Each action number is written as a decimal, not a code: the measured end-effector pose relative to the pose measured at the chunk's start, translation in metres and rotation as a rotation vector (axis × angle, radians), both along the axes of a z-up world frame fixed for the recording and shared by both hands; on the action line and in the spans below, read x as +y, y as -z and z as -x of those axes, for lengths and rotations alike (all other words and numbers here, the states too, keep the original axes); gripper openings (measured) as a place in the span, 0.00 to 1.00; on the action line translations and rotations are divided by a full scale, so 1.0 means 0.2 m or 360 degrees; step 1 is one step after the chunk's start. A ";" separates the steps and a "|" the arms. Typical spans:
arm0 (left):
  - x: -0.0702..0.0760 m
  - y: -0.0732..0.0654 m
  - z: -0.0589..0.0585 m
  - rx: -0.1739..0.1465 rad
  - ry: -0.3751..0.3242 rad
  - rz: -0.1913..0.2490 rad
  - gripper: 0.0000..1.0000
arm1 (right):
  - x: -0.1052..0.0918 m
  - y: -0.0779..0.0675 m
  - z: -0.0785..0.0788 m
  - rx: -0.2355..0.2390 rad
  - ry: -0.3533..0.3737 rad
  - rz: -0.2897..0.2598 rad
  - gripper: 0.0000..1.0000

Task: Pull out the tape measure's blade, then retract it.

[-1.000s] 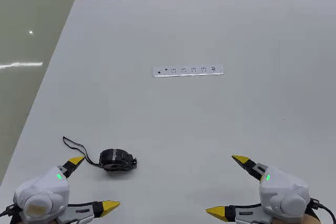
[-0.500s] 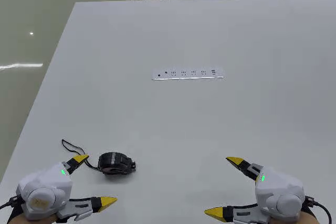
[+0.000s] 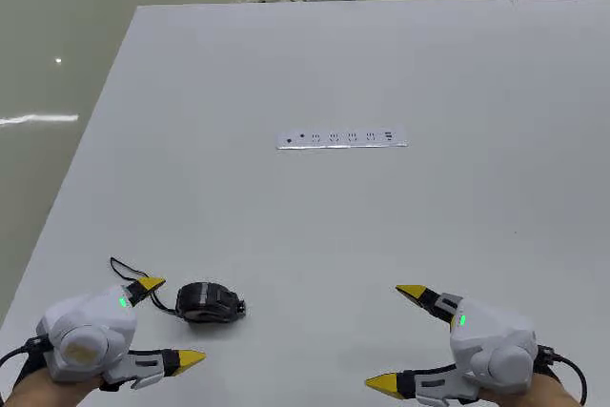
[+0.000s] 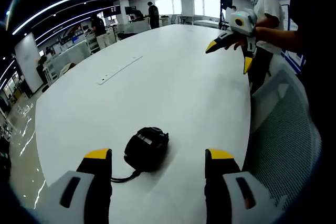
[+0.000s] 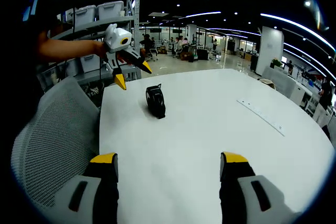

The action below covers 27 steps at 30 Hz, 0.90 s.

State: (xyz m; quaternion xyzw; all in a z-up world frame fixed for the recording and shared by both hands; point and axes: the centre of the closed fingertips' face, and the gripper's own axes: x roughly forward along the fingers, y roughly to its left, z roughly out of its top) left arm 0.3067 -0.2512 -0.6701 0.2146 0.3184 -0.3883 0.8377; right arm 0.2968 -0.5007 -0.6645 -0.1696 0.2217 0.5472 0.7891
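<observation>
Black tape measure (image 3: pixel 210 301) lies near the tabletop's (image 3: pixel 334 226) near-left corner. Spread left gripper (image 3: pixel 172 322) hovers just beside it. The right gripper (image 3: pixel 396 338) is spread too, well apart.

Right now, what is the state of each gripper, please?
Left gripper: open, holding nothing; the tape measure lies just ahead of its jaws.
Right gripper: open, holding nothing.

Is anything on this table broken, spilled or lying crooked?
Nothing stands out. The tape measure sits intact on the table, its strap trailing loosely, and the power strip lies flat.
</observation>
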 end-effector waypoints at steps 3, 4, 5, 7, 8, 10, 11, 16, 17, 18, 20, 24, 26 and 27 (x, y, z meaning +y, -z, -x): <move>0.01 0.02 -0.02 0.0011 0.0033 -0.0027 0.68 | 0.02 0.01 -0.01 -0.0001 -0.0029 0.0007 0.78; 0.01 0.03 -0.02 0.0015 0.0044 -0.0035 0.67 | 0.02 0.01 -0.01 0.0001 -0.0036 0.0009 0.78; 0.01 0.03 -0.03 0.0024 0.0054 -0.0046 0.67 | 0.03 0.00 -0.01 -0.0001 -0.0046 0.0007 0.77; 0.01 0.04 -0.03 0.0034 0.0084 -0.0064 0.66 | 0.04 0.00 -0.01 -0.0008 -0.0069 0.0004 0.76; 0.01 0.05 -0.03 0.0040 0.0094 -0.0072 0.65 | 0.05 0.00 -0.02 -0.0011 -0.0078 0.0005 0.75; 0.01 0.06 -0.04 0.0044 0.0112 -0.0075 0.63 | 0.07 0.01 -0.02 -0.0018 -0.0102 0.0012 0.73; 0.01 0.06 -0.05 0.0048 0.0117 -0.0077 0.63 | 0.07 0.01 -0.02 -0.0018 -0.0110 0.0012 0.72; 0.02 0.09 -0.07 0.0074 0.0157 -0.0109 0.60 | 0.11 0.02 -0.05 -0.0030 -0.0143 0.0015 0.69; 0.02 0.10 -0.08 0.0080 0.0165 -0.0116 0.60 | 0.11 0.02 -0.05 -0.0031 -0.0148 0.0016 0.69; 0.03 0.11 -0.08 0.0093 0.0168 -0.0122 0.60 | 0.12 0.02 -0.06 -0.0033 -0.0152 0.0017 0.69; 0.04 0.13 -0.08 0.0107 0.0188 -0.0146 0.59 | 0.13 0.03 -0.07 -0.0036 -0.0161 0.0017 0.68; 0.05 0.15 -0.09 0.0132 0.0231 -0.0197 0.56 | 0.14 0.04 -0.09 -0.0041 -0.0183 0.0027 0.66; 0.06 0.17 -0.09 0.0143 0.0245 -0.0218 0.55 | 0.16 0.04 -0.10 -0.0042 -0.0197 0.0032 0.65; 0.06 0.18 -0.10 0.0148 0.0252 -0.0227 0.55 | 0.16 0.04 -0.10 -0.0044 -0.0202 0.0033 0.65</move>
